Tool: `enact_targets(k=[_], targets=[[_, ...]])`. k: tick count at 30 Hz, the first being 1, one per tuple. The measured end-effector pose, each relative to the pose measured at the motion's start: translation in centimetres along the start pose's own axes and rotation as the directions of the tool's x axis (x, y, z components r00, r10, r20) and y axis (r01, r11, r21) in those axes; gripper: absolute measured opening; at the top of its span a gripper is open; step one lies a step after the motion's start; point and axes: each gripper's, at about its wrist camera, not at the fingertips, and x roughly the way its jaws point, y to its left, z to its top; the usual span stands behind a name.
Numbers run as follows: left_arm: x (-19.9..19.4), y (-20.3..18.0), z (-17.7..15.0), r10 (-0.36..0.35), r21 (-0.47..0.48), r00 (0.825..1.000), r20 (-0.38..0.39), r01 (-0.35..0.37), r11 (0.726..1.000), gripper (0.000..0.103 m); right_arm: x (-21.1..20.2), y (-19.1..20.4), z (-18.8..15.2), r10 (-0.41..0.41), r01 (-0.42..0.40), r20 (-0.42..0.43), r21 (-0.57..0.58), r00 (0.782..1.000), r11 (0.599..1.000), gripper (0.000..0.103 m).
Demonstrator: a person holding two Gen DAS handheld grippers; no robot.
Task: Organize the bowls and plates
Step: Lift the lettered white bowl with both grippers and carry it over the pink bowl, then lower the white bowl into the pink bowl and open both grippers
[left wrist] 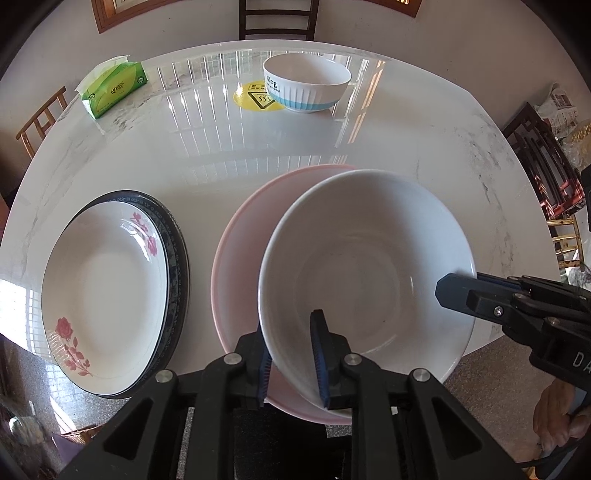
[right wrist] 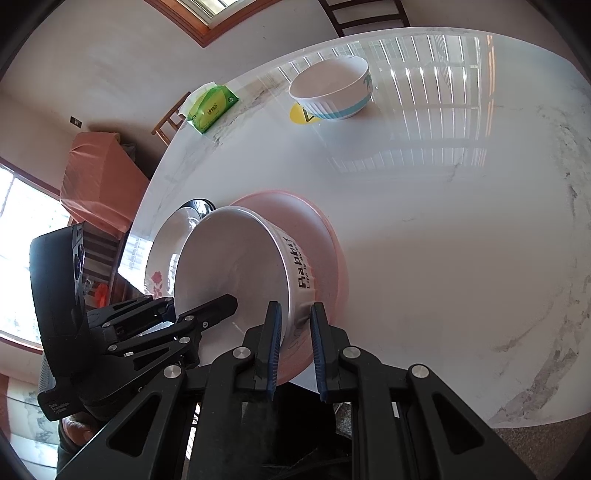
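Two claws, left claw [left wrist: 293, 360] and right claw [right wrist: 295, 352], pinching white bowl's [left wrist: 365, 266] rim

Glossy white marble table [left wrist: 424, 122], dark wooden chairs [left wrist: 277, 18], pale walls, bright window [right wrist: 22, 229].

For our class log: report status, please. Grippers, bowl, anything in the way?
Left gripper and right gripper both shut on white bowl rim. Bowl tilted over pink bowl. Stacked plates beside, clear.
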Motion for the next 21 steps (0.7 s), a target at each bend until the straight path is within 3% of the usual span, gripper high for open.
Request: enact_targets(k=[4,21], targets=[[0.05,-0.4,0.23,0.044,0.025,0.999,-0.001,-0.044,0.999,0.029,0.31,0.11,0.06,-0.004,0.003,-0.005,-0.004,1.0,1.0,0.015],[0.78,-1.02,0.84,0.131,0.133,0.991,0.017,-0.132,0.982,0.029,0.56,0.88,0.18,-0.079,0.08,0.019,-0.068,0.997,0.994,0.014]])
